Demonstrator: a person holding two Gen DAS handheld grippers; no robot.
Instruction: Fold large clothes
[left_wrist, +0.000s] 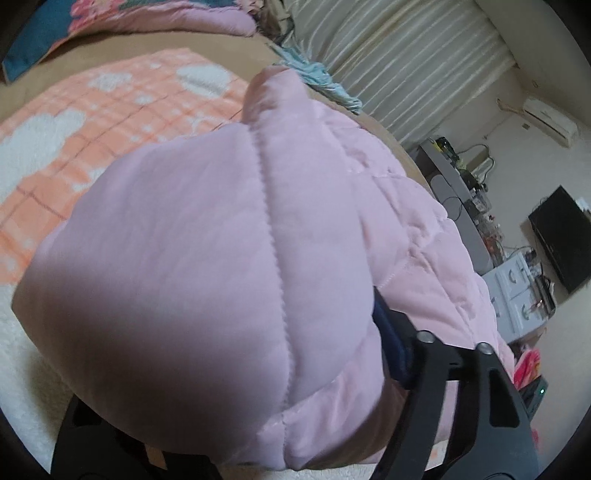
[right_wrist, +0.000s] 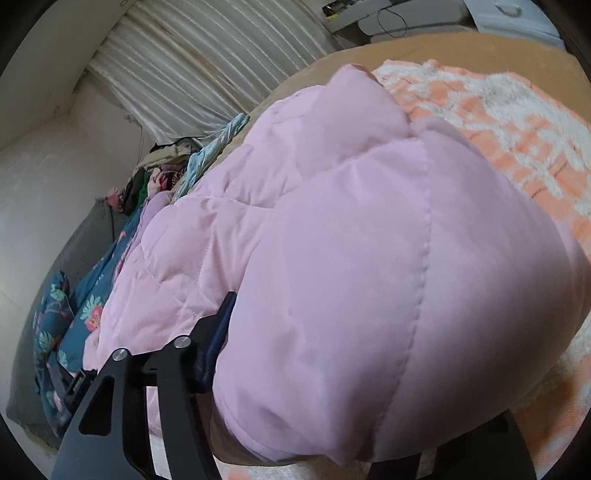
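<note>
A pink quilted puffer jacket (left_wrist: 207, 258) fills the left wrist view and also the right wrist view (right_wrist: 369, 258). It lies over an orange-and-white checked blanket (left_wrist: 92, 122) on the bed. My left gripper (left_wrist: 332, 354) is shut on a fold of the jacket; its right finger (left_wrist: 391, 343) shows, the left one is hidden under the fabric. My right gripper (right_wrist: 314, 350) is shut on another fold of the jacket; its left finger (right_wrist: 216, 339) shows, the other is covered by the fabric.
A teal floral quilt (right_wrist: 85, 295) and a heap of clothes (right_wrist: 162, 173) lie along the bed's far side. Pale curtains (right_wrist: 207, 62) hang behind. A desk with clutter (left_wrist: 465, 192), white drawers (left_wrist: 517, 295) and a black box (left_wrist: 561, 236) stand beside the bed.
</note>
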